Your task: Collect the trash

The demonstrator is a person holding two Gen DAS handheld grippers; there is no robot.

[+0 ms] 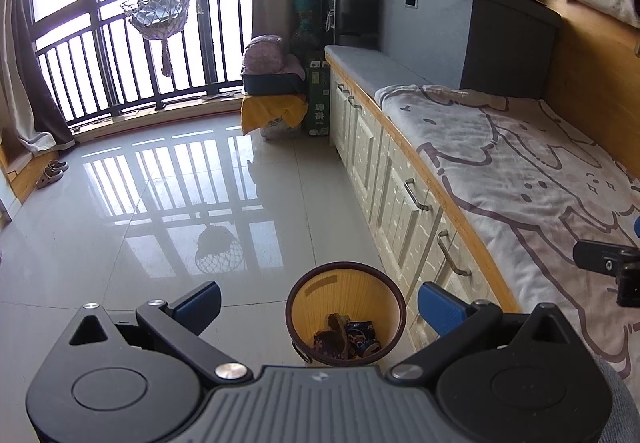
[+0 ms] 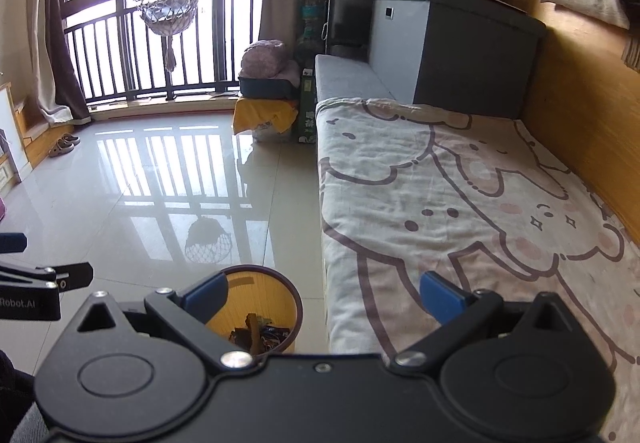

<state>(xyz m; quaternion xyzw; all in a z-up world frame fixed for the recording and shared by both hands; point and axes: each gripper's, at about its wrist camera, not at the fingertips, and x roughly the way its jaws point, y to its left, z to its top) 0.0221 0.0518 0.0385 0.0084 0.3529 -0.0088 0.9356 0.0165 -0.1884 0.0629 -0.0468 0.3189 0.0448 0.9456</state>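
Both left gripper (image 1: 319,301) and right gripper (image 2: 324,293) spread wide, empty. Wrappers (image 1: 352,337) inside bin (image 1: 298,293): light, crinkly; pinch loose edges.

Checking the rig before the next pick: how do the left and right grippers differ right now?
The left gripper hangs directly over the bin, which shows between its fingers; the right gripper sits further toward the blanket, with the bin at its left finger. The left gripper's body is ribbed grey, the right's plain black. Both are open and empty, with blue pads.
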